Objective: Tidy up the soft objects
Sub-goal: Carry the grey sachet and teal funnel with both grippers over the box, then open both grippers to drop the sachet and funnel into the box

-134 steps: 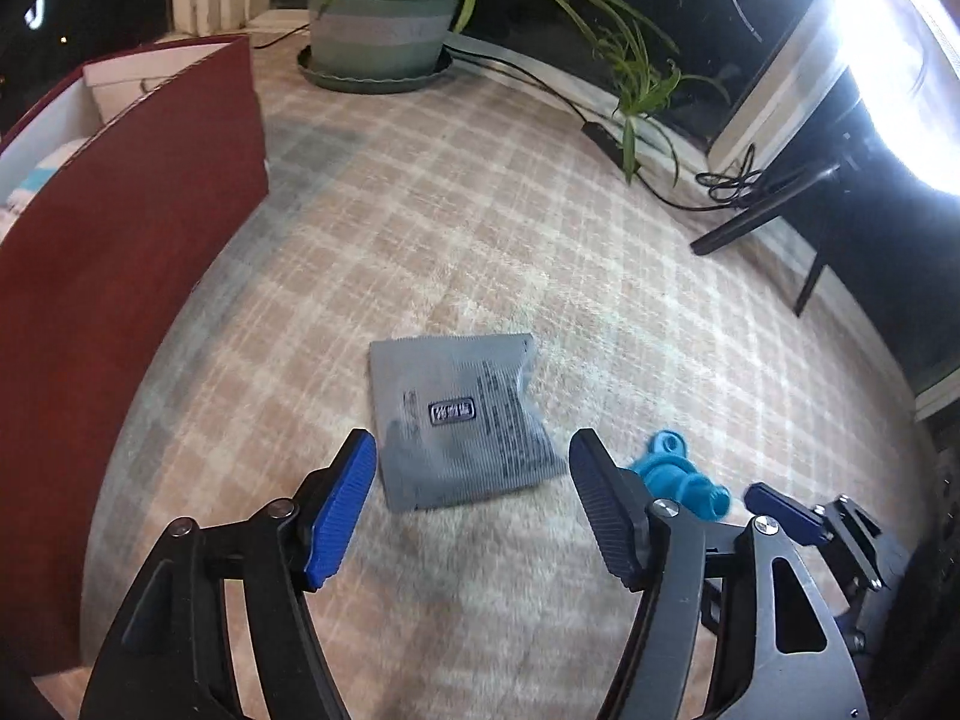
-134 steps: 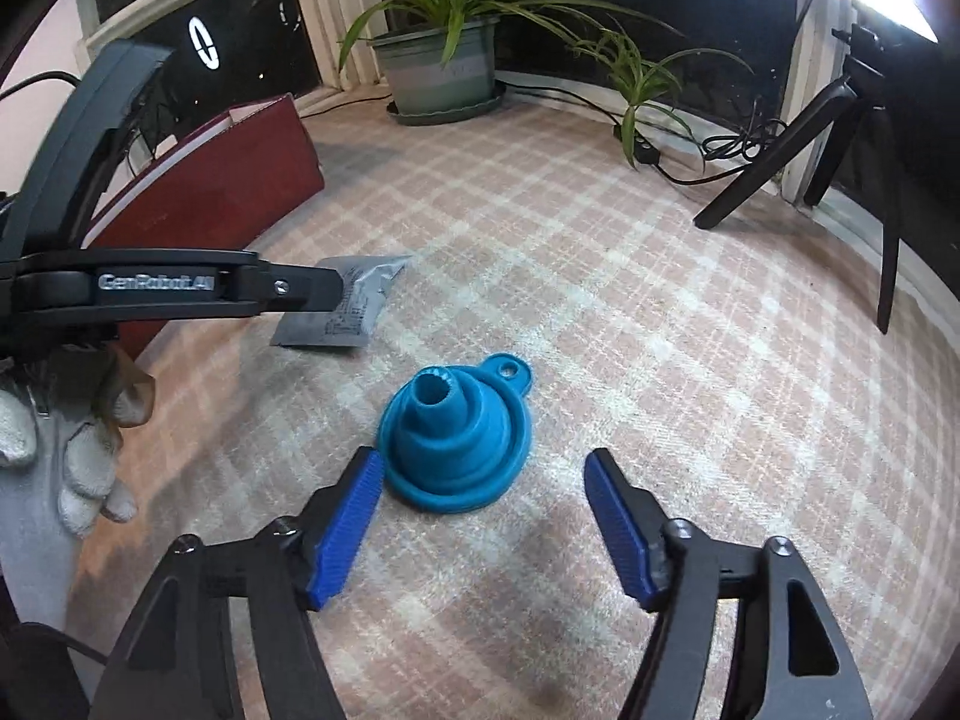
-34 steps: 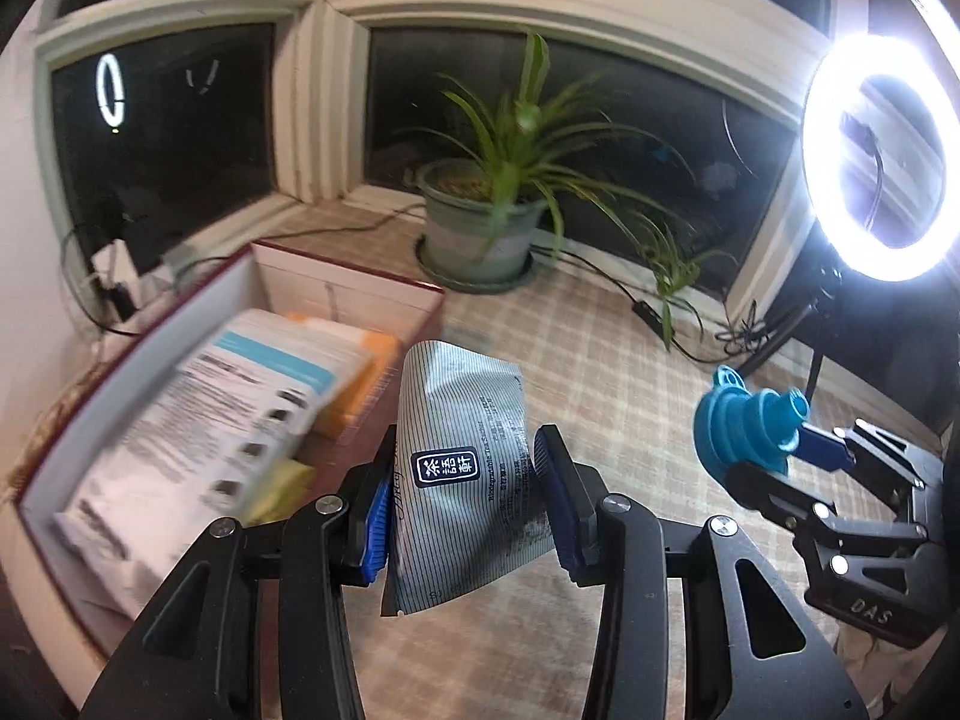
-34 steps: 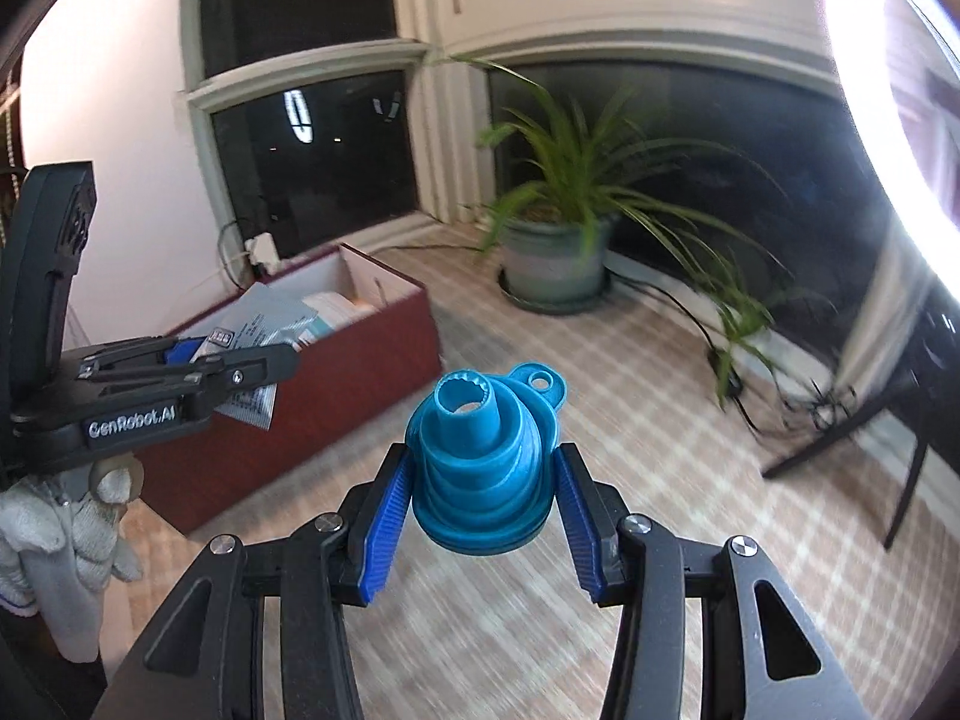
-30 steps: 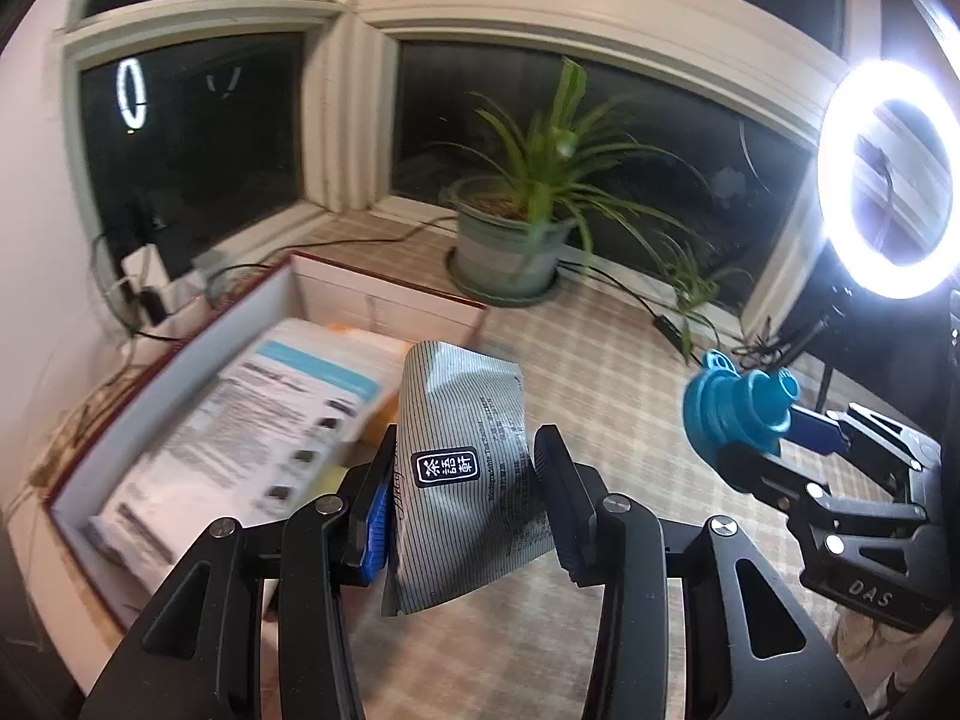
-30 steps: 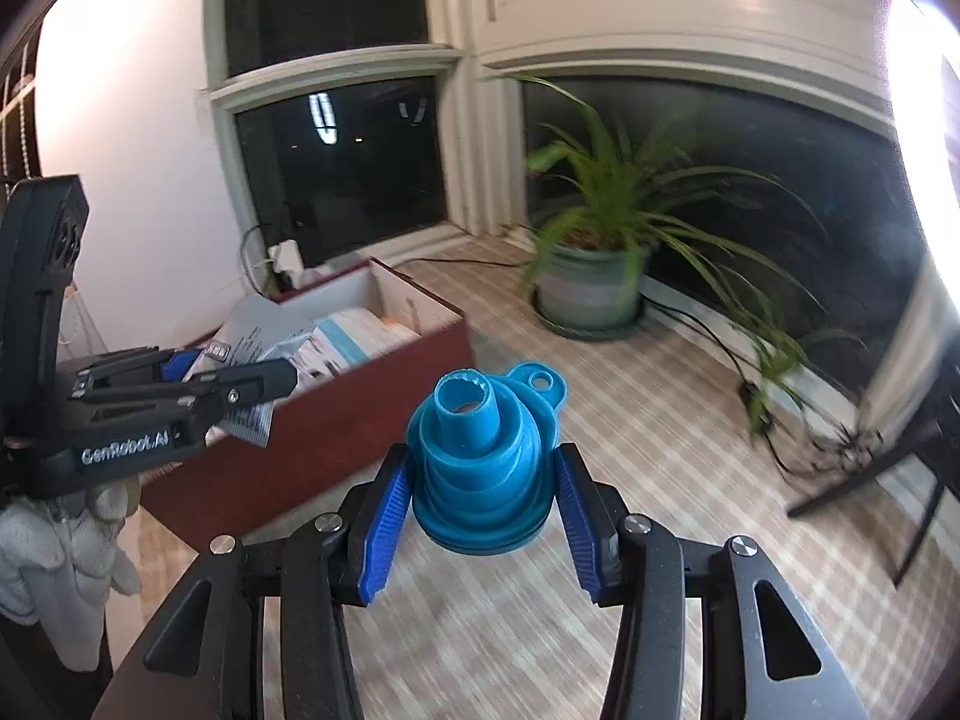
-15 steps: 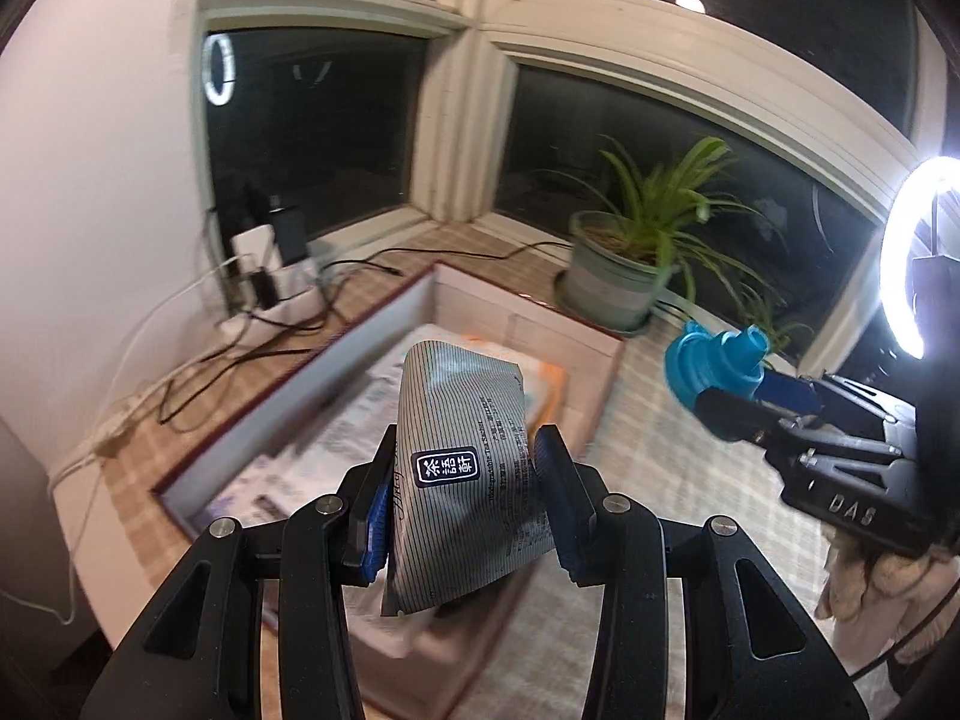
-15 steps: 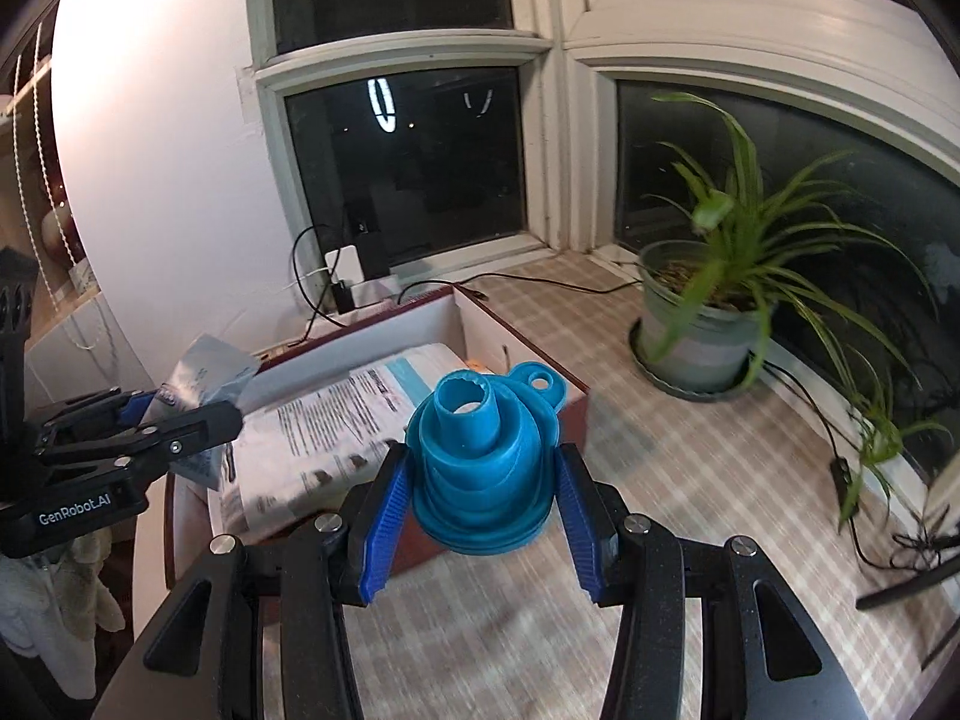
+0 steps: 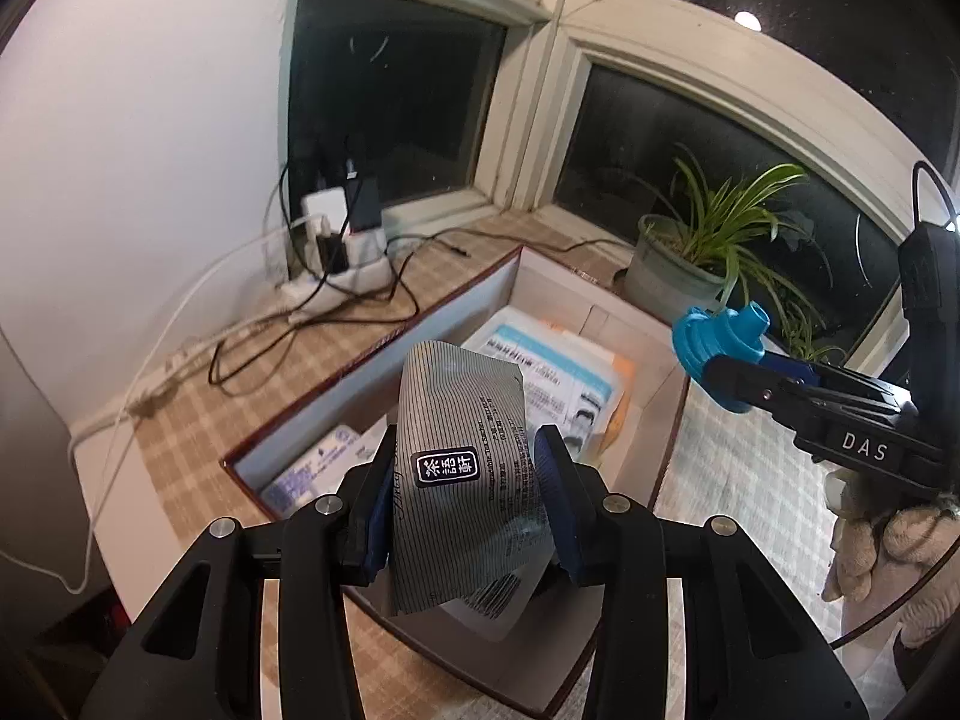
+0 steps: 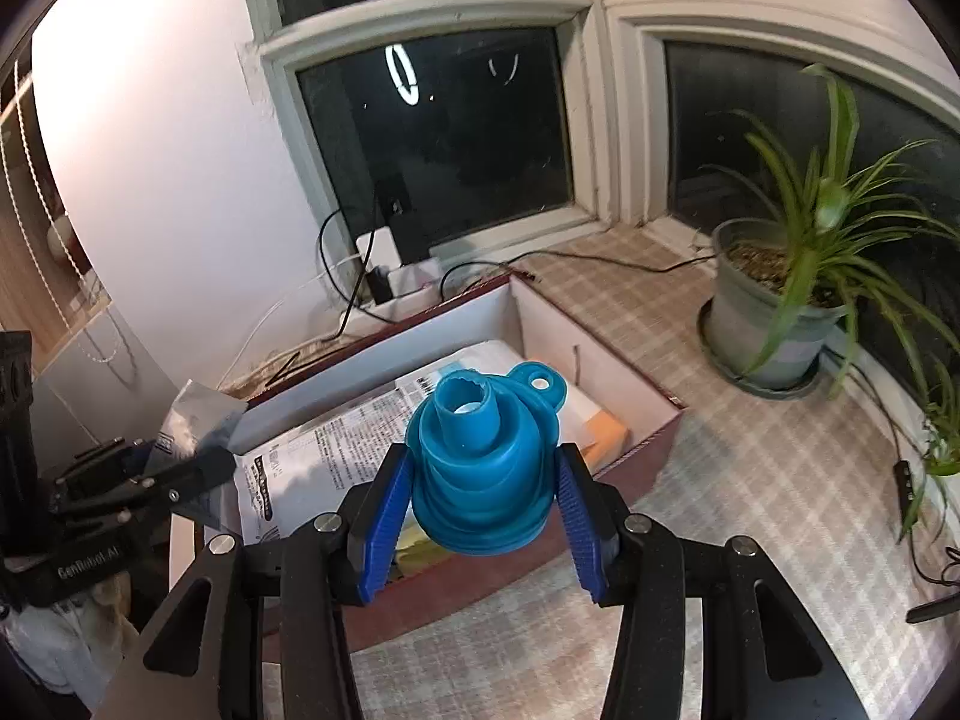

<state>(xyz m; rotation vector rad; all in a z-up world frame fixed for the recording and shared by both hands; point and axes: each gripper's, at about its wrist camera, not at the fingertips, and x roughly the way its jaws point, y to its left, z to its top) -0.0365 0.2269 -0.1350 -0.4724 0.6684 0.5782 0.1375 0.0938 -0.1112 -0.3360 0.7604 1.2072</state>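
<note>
Both views are wrist fisheyes looking forward and steeply down along the gripper fingers. The left view sits close above the near end of the red box point(image 9: 336, 384), facing the window corner, with the right gripper point(image 9: 729, 381) at its right edge. The right view looks from further right across the box point(image 10: 630, 456), the left gripper point(image 10: 180, 468) at its left edge. Both share the box, the potted plant point(image 9: 678, 276) point(image 10: 768, 312) and the power strip point(image 9: 336, 252) point(image 10: 390, 276).

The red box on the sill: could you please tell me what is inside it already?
Inside the red box lie white printed packets and an orange pack. The blue funnel and grey pouch cover the rest.
</note>
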